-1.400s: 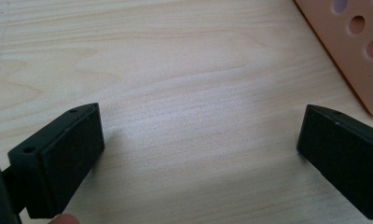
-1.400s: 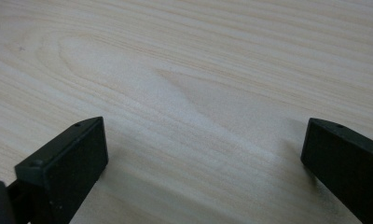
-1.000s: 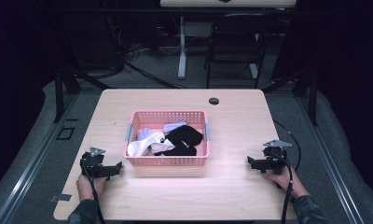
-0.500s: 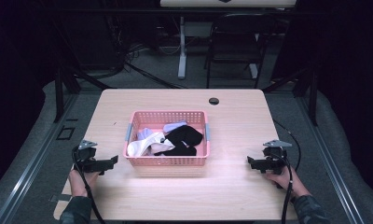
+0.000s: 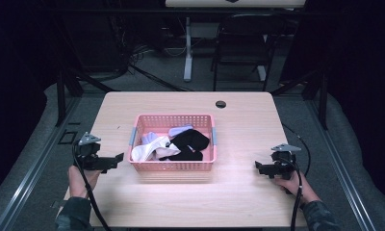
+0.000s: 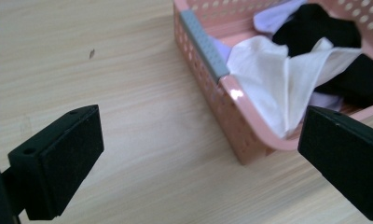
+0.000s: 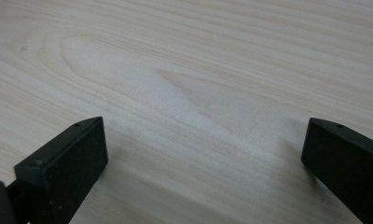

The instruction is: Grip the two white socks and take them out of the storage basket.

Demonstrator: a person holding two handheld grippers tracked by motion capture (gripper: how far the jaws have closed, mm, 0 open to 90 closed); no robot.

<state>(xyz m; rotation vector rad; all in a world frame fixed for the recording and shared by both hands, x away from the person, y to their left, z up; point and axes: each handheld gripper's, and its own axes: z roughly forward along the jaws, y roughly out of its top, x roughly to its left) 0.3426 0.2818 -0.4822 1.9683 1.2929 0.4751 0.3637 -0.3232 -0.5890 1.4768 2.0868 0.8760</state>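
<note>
A pink perforated basket (image 5: 173,166) stands mid-table, holding white (image 5: 149,149), black (image 5: 188,142) and pale lilac (image 5: 178,130) garments. My left gripper (image 5: 116,160) hovers open just left of the basket, pointing at its left end. In the left gripper view the basket's near corner (image 6: 250,140) with a grey handle (image 6: 205,51) lies between the wide jaws, a white cloth (image 6: 278,84) draped over its rim. My right gripper (image 5: 259,167) is open at the table's right side, apart from the basket; in the right gripper view bare wood (image 7: 198,93) lies between its jaws.
The light wooden table (image 5: 238,192) has a round cable hole (image 5: 221,104) at the back. Beyond it are a chair (image 5: 241,43) and a desk leg (image 5: 187,48) on dark floor. Cables trail from both grippers toward the front edge.
My left gripper has shifted left and up, then swung its jaws toward the basket's left end. The right gripper has stayed almost still.
</note>
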